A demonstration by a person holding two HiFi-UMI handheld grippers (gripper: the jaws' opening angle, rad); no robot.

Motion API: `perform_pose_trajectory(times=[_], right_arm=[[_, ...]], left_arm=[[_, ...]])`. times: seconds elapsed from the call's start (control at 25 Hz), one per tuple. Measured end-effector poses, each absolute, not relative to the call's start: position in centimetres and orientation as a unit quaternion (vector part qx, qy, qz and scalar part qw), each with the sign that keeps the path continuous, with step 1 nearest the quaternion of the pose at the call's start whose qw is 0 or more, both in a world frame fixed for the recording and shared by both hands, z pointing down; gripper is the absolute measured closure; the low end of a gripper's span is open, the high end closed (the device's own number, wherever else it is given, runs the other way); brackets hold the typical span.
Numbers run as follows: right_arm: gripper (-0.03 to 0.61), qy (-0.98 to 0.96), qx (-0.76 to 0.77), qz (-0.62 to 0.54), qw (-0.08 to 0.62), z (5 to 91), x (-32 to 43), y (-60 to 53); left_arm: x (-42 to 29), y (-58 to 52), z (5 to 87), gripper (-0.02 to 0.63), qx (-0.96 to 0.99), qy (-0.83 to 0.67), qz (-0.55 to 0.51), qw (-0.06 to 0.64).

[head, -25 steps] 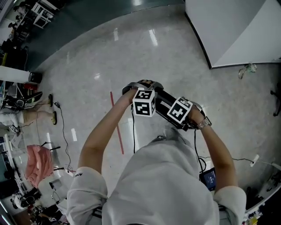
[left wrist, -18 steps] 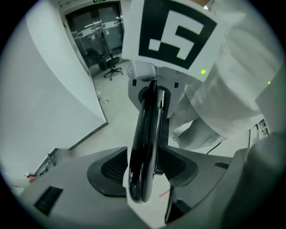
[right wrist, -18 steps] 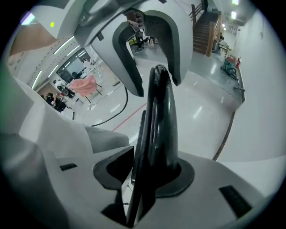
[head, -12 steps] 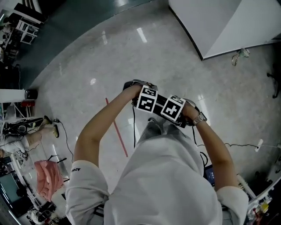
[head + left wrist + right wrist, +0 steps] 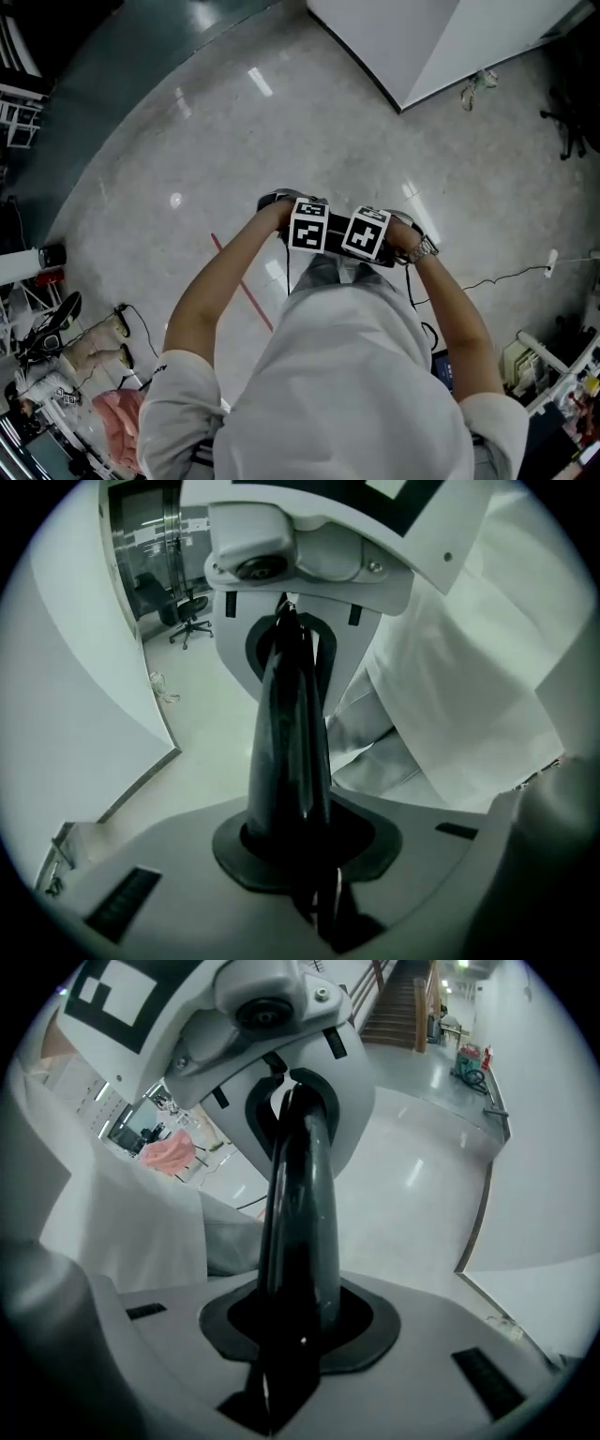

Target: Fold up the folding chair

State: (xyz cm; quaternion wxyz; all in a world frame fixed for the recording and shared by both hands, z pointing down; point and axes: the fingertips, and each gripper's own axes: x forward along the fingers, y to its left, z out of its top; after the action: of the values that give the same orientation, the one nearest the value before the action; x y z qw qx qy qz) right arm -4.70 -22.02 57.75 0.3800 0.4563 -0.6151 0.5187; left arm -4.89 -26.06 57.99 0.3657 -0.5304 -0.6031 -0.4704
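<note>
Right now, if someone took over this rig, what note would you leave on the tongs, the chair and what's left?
Left tongs: shut, have just been closing, nothing between them.
Right tongs: shut, have also just been closing, nothing between them.
Both are held side by side, close in front of the person.
Chair: in no view.
Done: cannot tell whether it is folded.
Left: find the chair, check it, and fold it if it stands open.

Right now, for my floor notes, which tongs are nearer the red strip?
Left: left tongs just right of the red strip, right tongs farther right; both have been closing, empty.
</note>
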Motion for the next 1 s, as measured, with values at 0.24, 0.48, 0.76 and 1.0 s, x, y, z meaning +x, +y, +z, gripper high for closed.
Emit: perform_pose_trajectory(times=[0.24, 0.48, 0.76, 1.0], right_arm=[[0.486, -0.594, 0.457, 0.539, 0.384, 58.3, -3.1, -21.6], [0.48, -0.609, 0.451, 0.569, 0.319, 57.9, -3.6, -20.5], [0.483, -0.6, 0.468, 0.551, 0.342, 57.5, -3.5, -20.9], [0.491, -0.604, 0.469, 0.532, 0.362, 57.9, -2.3, -20.2]], left_arm=[[-3.6, -26.0, 58.3, 0.543, -0.527, -0.599, -0.487, 0.356], [-3.7, -25.9, 58.1, 0.547, -0.526, -0.602, -0.478, 0.364], [-3.9, -26.2, 57.7, 0.549, -0.526, -0.611, -0.457, 0.376], [-3.1, -25.4, 58.2, 0.548, -0.522, -0.623, -0.455, 0.363]])
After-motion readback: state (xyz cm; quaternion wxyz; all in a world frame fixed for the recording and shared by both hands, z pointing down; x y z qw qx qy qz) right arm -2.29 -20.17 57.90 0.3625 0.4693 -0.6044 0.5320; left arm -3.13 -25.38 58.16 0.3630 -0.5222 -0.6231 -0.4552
